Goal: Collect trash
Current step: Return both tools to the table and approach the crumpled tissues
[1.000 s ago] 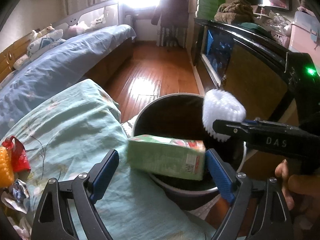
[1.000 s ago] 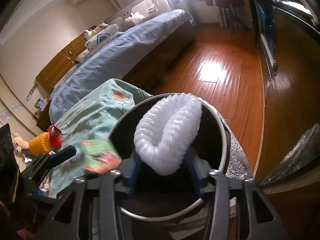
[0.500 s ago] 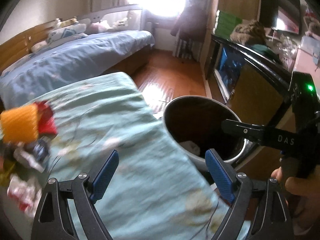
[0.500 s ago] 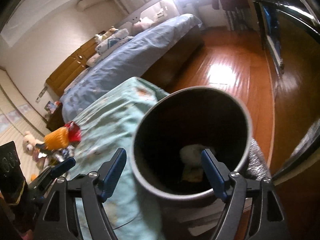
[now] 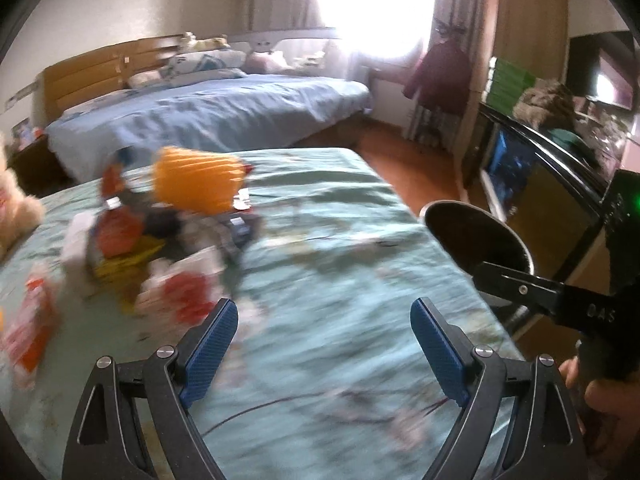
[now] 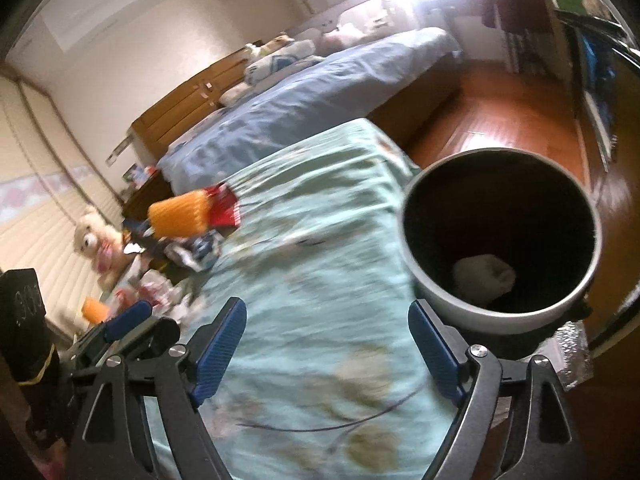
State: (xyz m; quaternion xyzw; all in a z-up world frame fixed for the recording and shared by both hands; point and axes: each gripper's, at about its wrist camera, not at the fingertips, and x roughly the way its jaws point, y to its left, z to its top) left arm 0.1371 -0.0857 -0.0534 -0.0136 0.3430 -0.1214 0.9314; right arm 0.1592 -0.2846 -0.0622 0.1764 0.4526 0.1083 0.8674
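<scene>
A round grey trash bin (image 6: 500, 236) stands at the right edge of a table with a light green floral cloth (image 6: 320, 280). White foam trash (image 6: 484, 278) lies at its bottom. The bin also shows in the left wrist view (image 5: 476, 236). A blurred pile of trash (image 5: 160, 240) with an orange foam net (image 5: 196, 184) and red wrappers lies on the cloth at the left; it also shows in the right wrist view (image 6: 180, 232). My left gripper (image 5: 324, 344) is open and empty over the cloth. My right gripper (image 6: 326, 344) is open and empty beside the bin.
A bed with a blue cover (image 5: 208, 116) stands behind the table. A dark cabinet (image 5: 552, 184) runs along the right wall, with wooden floor (image 6: 512, 116) between. A plush toy (image 6: 94, 240) sits at the table's far left.
Both grippers opened and dropped the green carton and white foam into the bin. Both then swung left, away from the bin, towards the trash pile.
</scene>
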